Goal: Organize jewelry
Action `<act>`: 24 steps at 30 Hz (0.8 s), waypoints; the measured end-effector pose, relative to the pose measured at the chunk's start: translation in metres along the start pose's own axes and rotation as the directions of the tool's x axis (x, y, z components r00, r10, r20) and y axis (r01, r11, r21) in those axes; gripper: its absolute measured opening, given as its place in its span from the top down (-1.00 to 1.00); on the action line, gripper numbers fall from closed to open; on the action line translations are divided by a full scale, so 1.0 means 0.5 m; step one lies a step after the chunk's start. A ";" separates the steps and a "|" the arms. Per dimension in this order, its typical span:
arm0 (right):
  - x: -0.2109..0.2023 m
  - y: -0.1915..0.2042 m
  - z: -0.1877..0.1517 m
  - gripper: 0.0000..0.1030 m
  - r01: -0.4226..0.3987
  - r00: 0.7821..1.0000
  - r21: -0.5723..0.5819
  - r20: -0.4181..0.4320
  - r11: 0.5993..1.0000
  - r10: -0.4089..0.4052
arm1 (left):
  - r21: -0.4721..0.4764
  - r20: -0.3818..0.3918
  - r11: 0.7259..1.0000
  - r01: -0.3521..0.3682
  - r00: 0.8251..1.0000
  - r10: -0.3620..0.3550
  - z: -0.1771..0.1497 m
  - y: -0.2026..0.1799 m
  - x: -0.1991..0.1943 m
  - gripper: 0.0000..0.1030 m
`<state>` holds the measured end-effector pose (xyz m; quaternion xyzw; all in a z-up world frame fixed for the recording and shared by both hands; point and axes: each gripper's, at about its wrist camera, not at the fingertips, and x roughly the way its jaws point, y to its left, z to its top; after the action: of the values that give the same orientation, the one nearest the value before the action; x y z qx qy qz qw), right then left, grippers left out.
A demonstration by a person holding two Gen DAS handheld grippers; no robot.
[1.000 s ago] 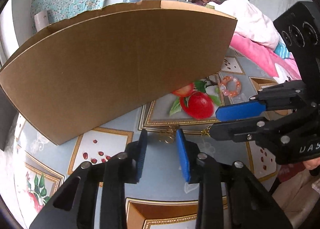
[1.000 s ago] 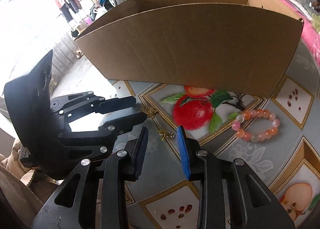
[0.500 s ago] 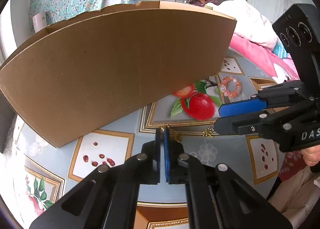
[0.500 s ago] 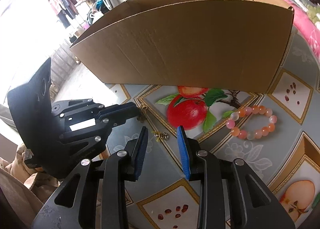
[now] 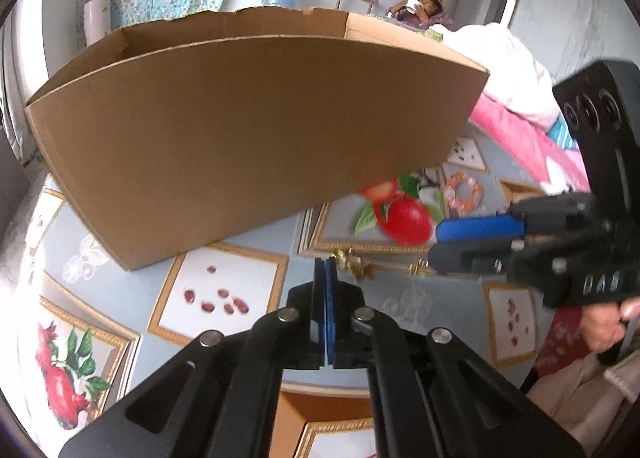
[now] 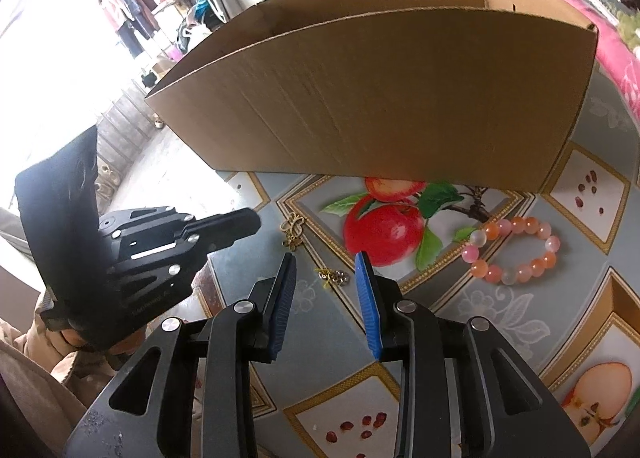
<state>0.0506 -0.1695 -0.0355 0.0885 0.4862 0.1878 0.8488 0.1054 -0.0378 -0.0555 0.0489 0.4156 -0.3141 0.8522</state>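
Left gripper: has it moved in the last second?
Yes. The left gripper has shut its jaws, and its tip sits beside the gold butterfly chain on the tablecloth, nothing visibly pinched.

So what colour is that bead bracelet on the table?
Orange, pink and milky white beads on the bracelet; clearest in the right wrist view.

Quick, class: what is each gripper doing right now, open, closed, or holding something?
Left gripper: closed, nothing visible between its pads; gold jewelry piece lies just beyond the tips.
Right gripper: open, empty, above the small earring.
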 end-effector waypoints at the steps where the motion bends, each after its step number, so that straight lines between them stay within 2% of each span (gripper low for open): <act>1: 0.001 0.003 0.000 0.40 0.005 1.000 -0.010 0.001 1.000 -0.005 | -0.008 0.001 1.000 0.007 1.000 -0.007 0.004 0.002 0.003 0.99; 9: 0.017 0.042 -0.005 0.36 0.035 0.999 -0.099 0.001 0.994 -0.035 | -0.026 -0.006 0.999 0.030 1.000 -0.030 0.024 0.010 0.029 0.99; 17: 0.024 0.036 -0.003 0.36 0.042 0.999 -0.071 -0.003 0.997 -0.042 | 0.017 -0.002 1.000 0.009 1.000 -0.009 0.019 -0.001 0.039 0.99; 24: 0.021 0.027 0.002 0.35 0.043 0.999 -0.069 -0.006 0.997 -0.044 | 0.000 0.008 1.000 0.000 1.000 0.000 0.008 0.015 0.028 0.99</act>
<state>0.0531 -0.1526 -0.0388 0.0479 0.4845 0.1863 0.8534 0.1186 -0.0401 -0.0647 0.0474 0.4122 -0.3142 0.8539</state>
